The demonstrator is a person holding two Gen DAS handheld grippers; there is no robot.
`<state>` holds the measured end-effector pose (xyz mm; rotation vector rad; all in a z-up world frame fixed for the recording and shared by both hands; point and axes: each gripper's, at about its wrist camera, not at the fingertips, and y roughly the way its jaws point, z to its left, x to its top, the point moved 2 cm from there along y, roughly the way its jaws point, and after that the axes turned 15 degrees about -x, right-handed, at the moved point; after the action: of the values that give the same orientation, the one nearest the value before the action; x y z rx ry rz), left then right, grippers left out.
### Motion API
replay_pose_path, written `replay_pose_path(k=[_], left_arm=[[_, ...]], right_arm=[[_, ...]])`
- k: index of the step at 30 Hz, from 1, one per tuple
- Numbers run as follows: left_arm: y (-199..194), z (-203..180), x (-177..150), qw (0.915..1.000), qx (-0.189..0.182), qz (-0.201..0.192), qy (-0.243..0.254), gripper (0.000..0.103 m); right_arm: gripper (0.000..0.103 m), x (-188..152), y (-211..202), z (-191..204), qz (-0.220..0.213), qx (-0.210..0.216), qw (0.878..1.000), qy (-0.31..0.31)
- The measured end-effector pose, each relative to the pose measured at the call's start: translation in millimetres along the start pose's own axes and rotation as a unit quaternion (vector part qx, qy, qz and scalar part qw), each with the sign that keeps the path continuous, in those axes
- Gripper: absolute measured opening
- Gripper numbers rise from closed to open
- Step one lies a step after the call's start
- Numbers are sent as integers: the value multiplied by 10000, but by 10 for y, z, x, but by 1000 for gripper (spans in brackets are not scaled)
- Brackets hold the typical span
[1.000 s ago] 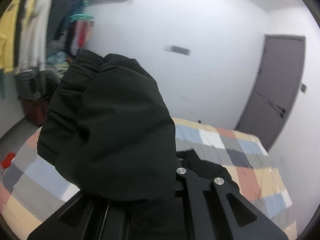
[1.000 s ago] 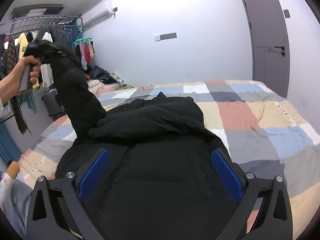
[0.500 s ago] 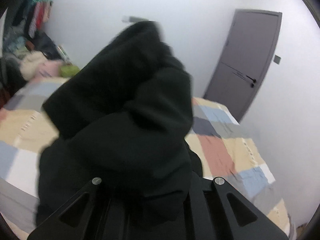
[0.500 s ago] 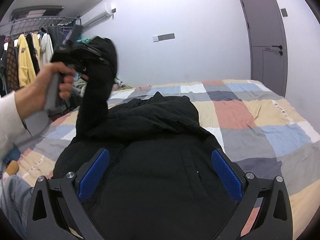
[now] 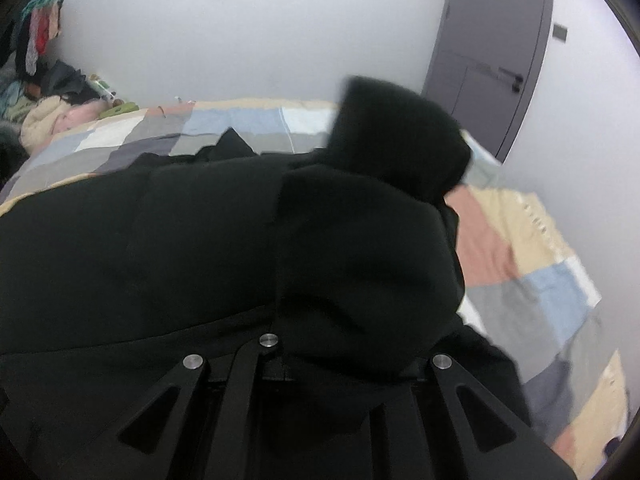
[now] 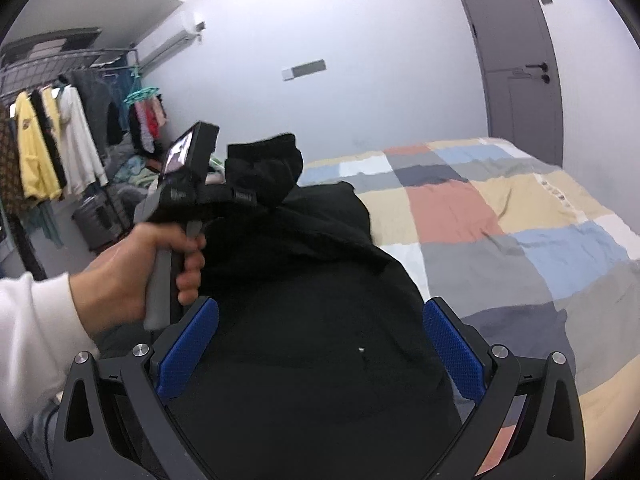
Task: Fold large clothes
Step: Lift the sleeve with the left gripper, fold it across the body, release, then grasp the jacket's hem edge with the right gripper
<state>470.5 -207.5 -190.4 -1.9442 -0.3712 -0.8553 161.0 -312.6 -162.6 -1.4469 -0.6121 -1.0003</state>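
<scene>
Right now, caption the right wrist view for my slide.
Left gripper carries the black jacket's sleeve over its body; right gripper open above.

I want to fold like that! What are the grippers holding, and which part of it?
The left gripper pinches the black jacket's sleeve near its cuff end. The right gripper is open above the jacket, holding nothing.

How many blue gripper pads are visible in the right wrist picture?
2: left blue textured pad at lower left, right blue textured pad at lower right, both over the black padded jacket. None appear hidden.
</scene>
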Motion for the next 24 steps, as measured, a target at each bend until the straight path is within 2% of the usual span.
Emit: replay_pose_path(k=[6,10,13,15,17,20,24], left_arm=[[-18,193,-12,9997,29,198,144,17],[-45,95,-15,9986,94,352,386,23],[-244,87,-26,9986,60,249,463,40],[-338,-58,-42,9982,67,107,586,64],[-521,-174,-83,9978,6,18,670,71],[-772,-203,-134,9980,-103,-66,628,75],[-1277,-242,-195,9968,-202,-339,701,91]], right_arm=[[103,-46,209,-98,164,35,9998,85],[103,-73,279,-110,212,74,9997,104],[103,-86,271,-81,198,157,9996,83],[103,-90,233,-50,138,159,9998,25],[103,-87,205,-35,84,158,9998,1],[103,-66,159,-41,-13,150,9999,8],[103,-23,88,-22,-76,213,9997,58]])
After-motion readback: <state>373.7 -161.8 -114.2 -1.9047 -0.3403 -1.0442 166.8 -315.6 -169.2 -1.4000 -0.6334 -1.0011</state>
